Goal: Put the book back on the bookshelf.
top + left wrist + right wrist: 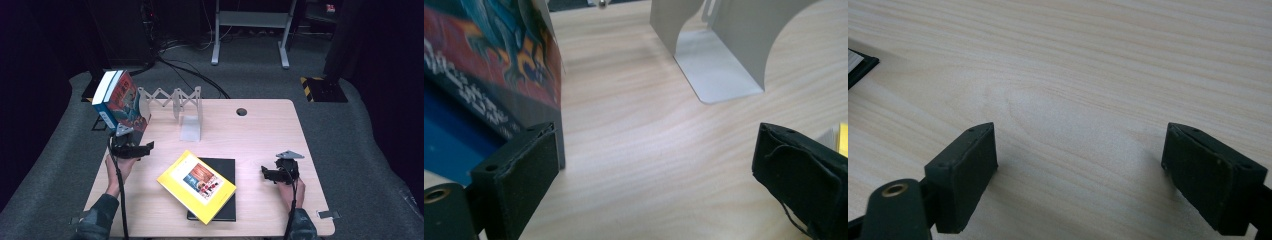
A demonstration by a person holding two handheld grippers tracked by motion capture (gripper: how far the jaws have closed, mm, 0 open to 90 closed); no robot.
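Observation:
A thick book [120,102] with a blue spine and a red picture cover stands tilted at the table's back left. In the left gripper view this book [489,65] rises just beyond the left jaw, and its lower corner meets the wood. My left gripper [132,146] sits right in front of it. Its jaws [656,140] are wide open, with bare table between them. A yellow book [196,186] lies askew on a black book [225,167] at the front middle. My right gripper [267,175] rests open at the front right, over bare wood [1080,132].
A white metal bookend [190,127] [719,55] stands at the back middle, joined to a folding zigzag rack [165,97]. A round cable hole [241,111] is in the table's [260,140] back. The black book's corner [858,62] shows left of the right gripper.

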